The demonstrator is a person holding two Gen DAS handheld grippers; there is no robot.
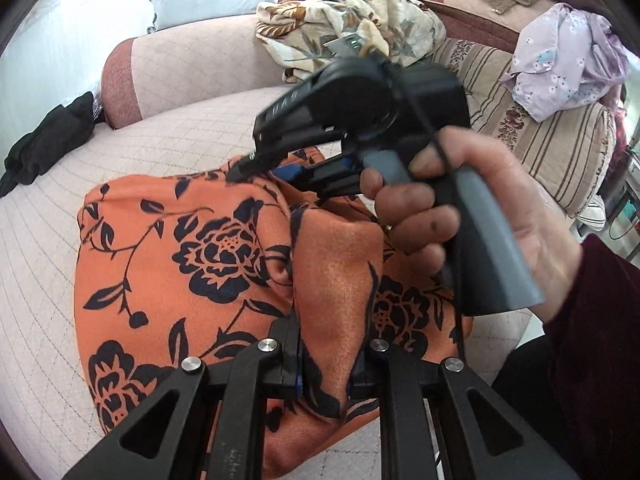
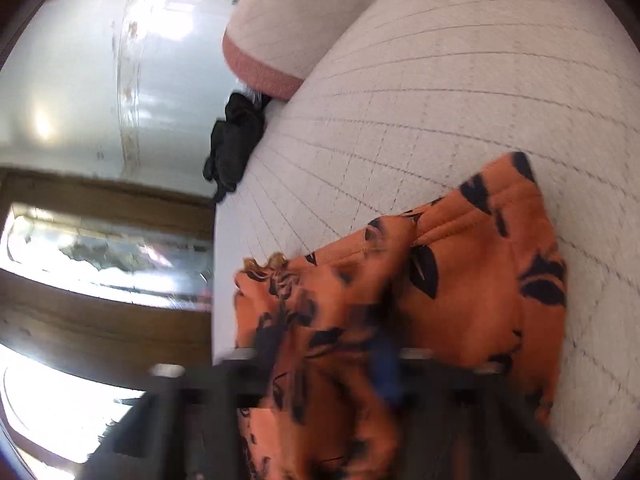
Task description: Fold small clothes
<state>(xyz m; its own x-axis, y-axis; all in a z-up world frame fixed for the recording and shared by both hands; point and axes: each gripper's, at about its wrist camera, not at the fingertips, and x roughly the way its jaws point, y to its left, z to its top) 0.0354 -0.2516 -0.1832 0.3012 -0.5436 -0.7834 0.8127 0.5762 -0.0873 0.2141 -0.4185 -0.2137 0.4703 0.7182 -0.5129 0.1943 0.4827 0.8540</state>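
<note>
An orange garment with a dark blue flower print (image 1: 192, 264) lies on the pale quilted sofa seat (image 1: 168, 136). My left gripper (image 1: 326, 364) is at its near edge, and a raised fold of the cloth runs between its fingers, which are closed on it. My right gripper (image 1: 256, 164), held in a hand, is at the garment's far edge with its tips pinching the cloth. In the blurred right wrist view the same garment (image 2: 460, 288) bunches up between the right gripper's fingers (image 2: 328, 364).
A black garment (image 1: 44, 148) lies at the seat's left end by the armrest (image 1: 120, 80). A cream floral cloth (image 1: 352, 28), a striped cushion (image 1: 540, 140) and a lilac garment (image 1: 560, 68) sit at the back. The seat's edge drops to a wooden floor (image 2: 100, 320).
</note>
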